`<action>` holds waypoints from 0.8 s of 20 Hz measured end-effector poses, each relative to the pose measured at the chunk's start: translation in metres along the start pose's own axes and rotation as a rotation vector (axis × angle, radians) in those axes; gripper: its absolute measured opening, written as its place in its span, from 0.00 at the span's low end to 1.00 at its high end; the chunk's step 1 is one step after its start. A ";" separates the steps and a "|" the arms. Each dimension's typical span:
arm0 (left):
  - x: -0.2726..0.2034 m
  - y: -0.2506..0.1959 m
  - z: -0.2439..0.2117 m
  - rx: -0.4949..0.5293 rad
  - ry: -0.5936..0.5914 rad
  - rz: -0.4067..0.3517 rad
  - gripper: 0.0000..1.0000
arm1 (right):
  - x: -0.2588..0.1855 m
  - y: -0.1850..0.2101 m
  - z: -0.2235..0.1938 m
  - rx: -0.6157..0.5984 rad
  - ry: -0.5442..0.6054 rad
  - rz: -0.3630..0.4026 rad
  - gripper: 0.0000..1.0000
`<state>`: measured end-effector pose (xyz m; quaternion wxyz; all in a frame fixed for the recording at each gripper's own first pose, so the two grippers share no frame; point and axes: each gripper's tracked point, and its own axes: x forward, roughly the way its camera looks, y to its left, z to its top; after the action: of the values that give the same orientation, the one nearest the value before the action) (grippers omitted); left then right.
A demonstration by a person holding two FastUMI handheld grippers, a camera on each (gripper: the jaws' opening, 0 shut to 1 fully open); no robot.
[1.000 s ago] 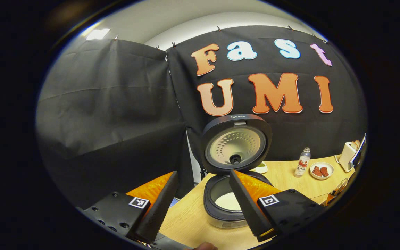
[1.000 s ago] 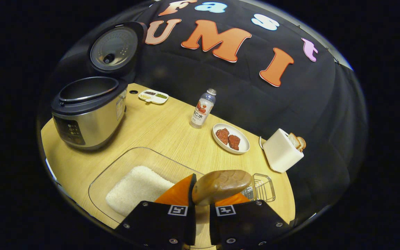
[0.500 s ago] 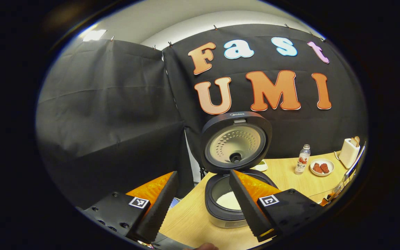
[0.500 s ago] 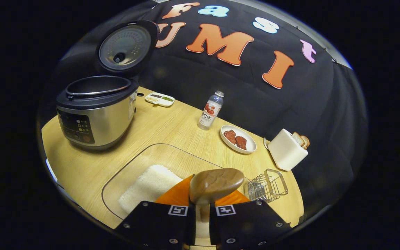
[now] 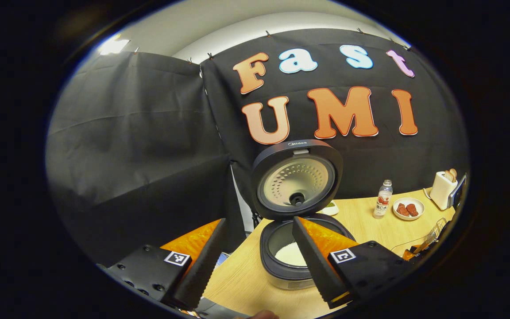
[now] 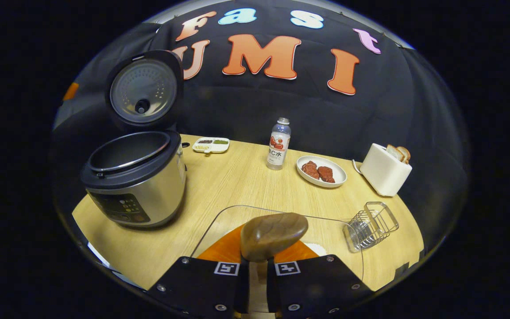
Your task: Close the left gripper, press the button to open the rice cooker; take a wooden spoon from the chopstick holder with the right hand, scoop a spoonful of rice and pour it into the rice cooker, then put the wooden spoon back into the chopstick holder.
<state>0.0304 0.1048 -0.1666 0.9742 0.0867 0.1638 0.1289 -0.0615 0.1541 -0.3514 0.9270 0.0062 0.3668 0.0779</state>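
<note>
Above the glass dish (image 6: 219,221), right gripper (image 6: 257,266) level, clamping wooden spoon (image 6: 274,235).

Bare table (image 6: 237,177) lies between the open rice cooker (image 6: 137,186) and bottle (image 6: 278,144).

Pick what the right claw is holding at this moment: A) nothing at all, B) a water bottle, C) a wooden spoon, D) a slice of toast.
C: in the right gripper view the right claw is closed on the handle of the wooden spoon, whose bowl sticks up above the fingers over the clear dish.
</note>
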 end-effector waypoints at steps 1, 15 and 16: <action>0.000 0.000 -0.001 0.002 0.003 -0.002 0.99 | 0.001 -0.001 -0.001 0.036 0.008 0.003 0.15; 0.005 -0.009 -0.004 0.024 0.015 -0.050 0.92 | 0.014 -0.020 -0.002 0.472 0.063 0.044 0.11; 0.006 -0.010 -0.005 0.025 0.016 -0.052 0.92 | 0.016 -0.022 -0.001 0.498 0.064 0.047 0.15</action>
<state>0.0363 0.0976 -0.1748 0.9747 0.0936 0.1754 0.1020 -0.0476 0.1351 -0.3644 0.8828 0.2405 0.4035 0.0066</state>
